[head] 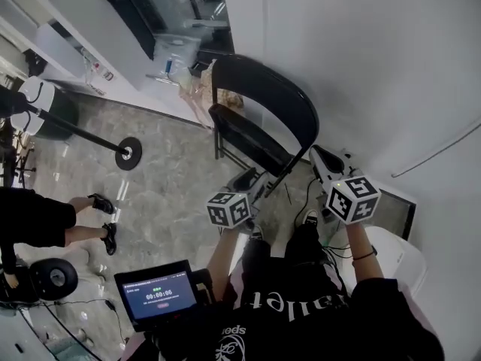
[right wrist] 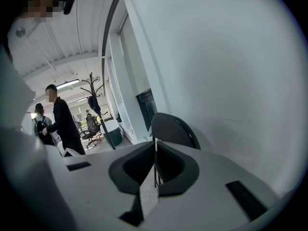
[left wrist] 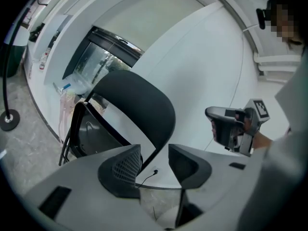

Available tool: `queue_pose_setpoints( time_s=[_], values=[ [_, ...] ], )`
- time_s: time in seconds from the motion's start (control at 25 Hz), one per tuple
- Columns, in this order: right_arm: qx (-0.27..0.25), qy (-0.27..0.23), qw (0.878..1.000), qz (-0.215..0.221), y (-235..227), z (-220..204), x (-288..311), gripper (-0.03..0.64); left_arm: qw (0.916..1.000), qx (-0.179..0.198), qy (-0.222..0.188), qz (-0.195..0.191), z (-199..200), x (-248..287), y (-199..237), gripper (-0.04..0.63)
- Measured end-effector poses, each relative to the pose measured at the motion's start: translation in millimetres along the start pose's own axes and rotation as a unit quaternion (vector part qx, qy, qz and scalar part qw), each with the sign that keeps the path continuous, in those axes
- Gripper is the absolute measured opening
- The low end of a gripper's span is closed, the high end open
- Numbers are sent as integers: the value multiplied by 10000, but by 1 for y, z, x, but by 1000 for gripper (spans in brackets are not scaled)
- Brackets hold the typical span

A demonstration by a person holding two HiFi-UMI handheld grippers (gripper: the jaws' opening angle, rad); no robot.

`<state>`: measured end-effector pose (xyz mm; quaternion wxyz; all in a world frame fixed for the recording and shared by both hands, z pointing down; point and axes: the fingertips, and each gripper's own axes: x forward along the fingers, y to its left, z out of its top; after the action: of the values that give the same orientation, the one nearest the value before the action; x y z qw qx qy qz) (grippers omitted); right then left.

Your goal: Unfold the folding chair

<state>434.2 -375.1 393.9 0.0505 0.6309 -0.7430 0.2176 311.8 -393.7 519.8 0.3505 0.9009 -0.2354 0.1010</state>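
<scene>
Currently chair [head: 259, 89] on floor [head: 165, 179] against white wall [head: 376, 66], far of both grippers, backrest up. Left gripper [left wrist: 155, 160] near chair's front edge, jaws apart, nothing pressed between pads; chair frame shows beyond gap. Right gripper [right wrist: 155, 150] further right, beside wall, jaws closed together, empty. Contact with chair: cannot tell. Screen [head: 158, 292] near, left.
</scene>
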Motion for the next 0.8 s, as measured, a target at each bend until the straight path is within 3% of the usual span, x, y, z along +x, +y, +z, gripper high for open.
queue_pose_setpoints(
  time_s=[0.28,0.32,0.44,0.52,0.8],
  values=[
    [-466,457,9968,455,-56,29,56,20,9961,-589,-70,647,-1,69,57,169],
    [-551,526,9957,534,-61,33,64,34,9951,-680,-75,720,-2,77,64,170],
    [-790,764,9908,794,-72,44,90,172,9909,-993,-105,902,-5,99,87,188],
    [-975,958,9863,927,-79,50,108,191,9876,-1300,-164,865,-7,114,97,222],
    [-1430,1715,9629,1515,-71,55,174,202,9640,-2458,-641,791,-3,152,134,250]
  ],
)
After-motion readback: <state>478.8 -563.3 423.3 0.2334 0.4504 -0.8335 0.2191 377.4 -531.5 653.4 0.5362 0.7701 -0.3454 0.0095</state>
